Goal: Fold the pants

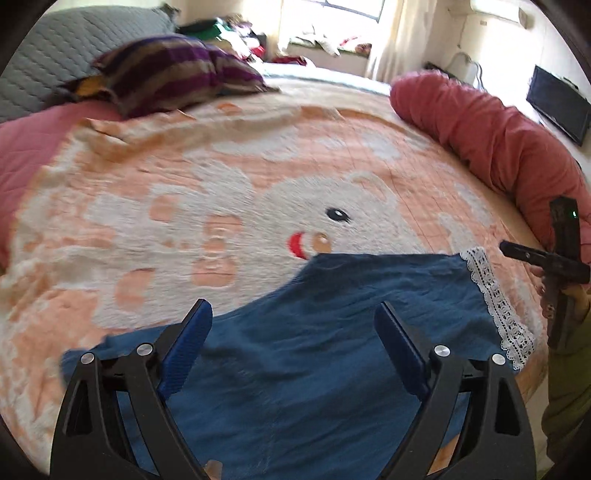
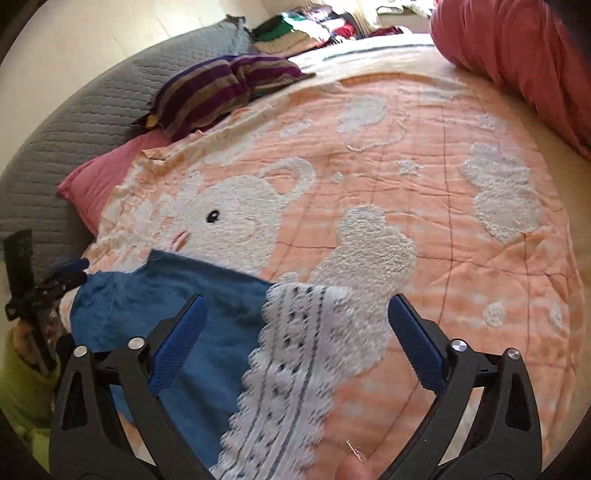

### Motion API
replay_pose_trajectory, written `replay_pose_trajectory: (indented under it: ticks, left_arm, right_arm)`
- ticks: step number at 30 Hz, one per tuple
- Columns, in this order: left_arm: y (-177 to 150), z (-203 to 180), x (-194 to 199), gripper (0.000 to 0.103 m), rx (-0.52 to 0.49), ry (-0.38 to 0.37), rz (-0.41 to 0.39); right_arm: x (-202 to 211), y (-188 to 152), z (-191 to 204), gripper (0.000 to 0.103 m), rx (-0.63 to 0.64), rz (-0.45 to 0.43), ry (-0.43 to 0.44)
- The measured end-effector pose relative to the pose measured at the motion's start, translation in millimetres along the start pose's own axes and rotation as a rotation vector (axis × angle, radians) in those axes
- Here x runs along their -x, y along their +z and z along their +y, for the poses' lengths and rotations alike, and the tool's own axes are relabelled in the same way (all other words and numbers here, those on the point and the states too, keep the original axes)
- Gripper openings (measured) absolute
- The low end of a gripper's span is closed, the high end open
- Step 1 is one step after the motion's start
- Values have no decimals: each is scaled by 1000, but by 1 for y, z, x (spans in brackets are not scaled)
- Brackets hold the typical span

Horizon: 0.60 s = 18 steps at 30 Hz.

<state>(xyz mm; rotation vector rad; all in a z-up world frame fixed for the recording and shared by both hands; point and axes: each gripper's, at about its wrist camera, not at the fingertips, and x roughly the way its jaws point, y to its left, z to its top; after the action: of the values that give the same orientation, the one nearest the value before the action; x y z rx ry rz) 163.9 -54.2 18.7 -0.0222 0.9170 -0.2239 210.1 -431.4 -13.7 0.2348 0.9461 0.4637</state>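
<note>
Blue pants (image 1: 314,350) with a white lace hem (image 1: 495,302) lie flat on a peach blanket (image 1: 221,177) that bears a white rabbit. My left gripper (image 1: 293,306) hangs open over the blue cloth, with nothing pinched between its blue pads. In the right wrist view my right gripper (image 2: 297,299) stands open above the lace hem (image 2: 295,350), where it meets the blue cloth (image 2: 177,291); the pads touch nothing. Each gripper shows in the other's view: the right gripper (image 1: 554,258) beyond the hem, the left gripper (image 2: 55,280) at the pants' far end.
A purple striped pillow (image 1: 173,70) and a grey quilted headboard (image 1: 74,44) are at the head of the bed. A rolled red duvet (image 1: 480,122) lines the far right side. Piled clothes (image 1: 236,33) lie beyond. A green sleeve (image 2: 22,387) shows at the left edge.
</note>
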Motion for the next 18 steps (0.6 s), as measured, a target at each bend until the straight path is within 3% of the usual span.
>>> replay_pose_trajectory:
  ticks: [7, 12, 18]
  left_arm:
    - [20, -5, -55, 89, 2, -60, 72]
    - [26, 0, -86, 79, 29, -88, 113]
    - [21, 11, -120, 78, 88, -164, 135]
  right_arm:
    - [-30, 0, -8, 54, 15, 83, 24]
    - [-47, -4, -17, 45, 1, 119, 41]
    - [-53, -6, -11, 40, 46, 115, 53]
